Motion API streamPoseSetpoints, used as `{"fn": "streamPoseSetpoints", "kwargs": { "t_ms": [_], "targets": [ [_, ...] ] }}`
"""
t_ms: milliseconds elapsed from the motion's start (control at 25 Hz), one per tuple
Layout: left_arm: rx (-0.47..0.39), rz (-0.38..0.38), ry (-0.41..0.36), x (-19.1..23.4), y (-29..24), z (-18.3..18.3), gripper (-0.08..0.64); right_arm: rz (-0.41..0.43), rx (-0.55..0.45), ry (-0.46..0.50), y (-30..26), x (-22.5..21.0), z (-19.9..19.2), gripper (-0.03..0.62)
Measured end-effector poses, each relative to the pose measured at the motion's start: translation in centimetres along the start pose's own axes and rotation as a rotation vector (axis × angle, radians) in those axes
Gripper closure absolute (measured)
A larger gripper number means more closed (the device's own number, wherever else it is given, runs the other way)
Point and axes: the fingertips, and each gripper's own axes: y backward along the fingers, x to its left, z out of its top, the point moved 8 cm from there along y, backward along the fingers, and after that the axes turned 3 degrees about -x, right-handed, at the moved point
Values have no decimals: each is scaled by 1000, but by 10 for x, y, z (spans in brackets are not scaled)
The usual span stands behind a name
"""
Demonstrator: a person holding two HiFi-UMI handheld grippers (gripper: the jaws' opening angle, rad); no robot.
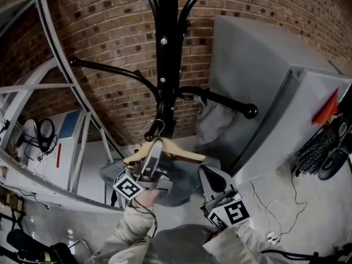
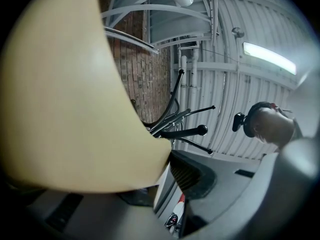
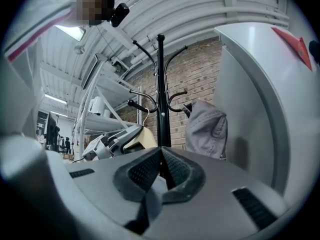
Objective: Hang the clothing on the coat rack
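The black coat rack [image 1: 165, 54] stands in front of me, its arms spreading left and right. My left gripper [image 1: 155, 149] is shut on a pale wooden hanger [image 1: 181, 154] that carries a grey garment [image 1: 170, 188]. The hanger's metal hook [image 1: 155, 128] is close against the pole. In the left gripper view the hanger [image 2: 65, 109] fills the left side, with rack arms [image 2: 186, 131] beyond it. My right gripper [image 1: 209, 176] hangs lower right of the hanger, shut with its pads [image 3: 142, 171] meeting and nothing between them. Another grey garment [image 1: 215, 120] hangs on the rack's right arm.
A tall grey cabinet [image 1: 275, 87] stands right of the rack, with a red tag [image 1: 328, 108] and a dark brush [image 1: 314, 147] on its side. A brick wall [image 1: 104, 26] is behind. White metal framing [image 1: 49, 142] and a shelf crowd the left.
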Motion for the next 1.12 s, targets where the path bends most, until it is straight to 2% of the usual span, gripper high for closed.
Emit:
{"fn": "streamPoseSetpoints", "kwargs": {
  "t_ms": [560, 920, 1120],
  "targets": [
    [-7, -23, 2, 14, -4, -4, 454, -2, 32, -38, -3, -2, -12, 568],
    [-23, -2, 34, 18, -5, -9, 436, 0, 27, -69, -1, -3, -11, 568],
    [-7, 21, 18, 18, 0, -13, 428, 5, 37, -98, 4, -4, -19, 569]
  ]
}}
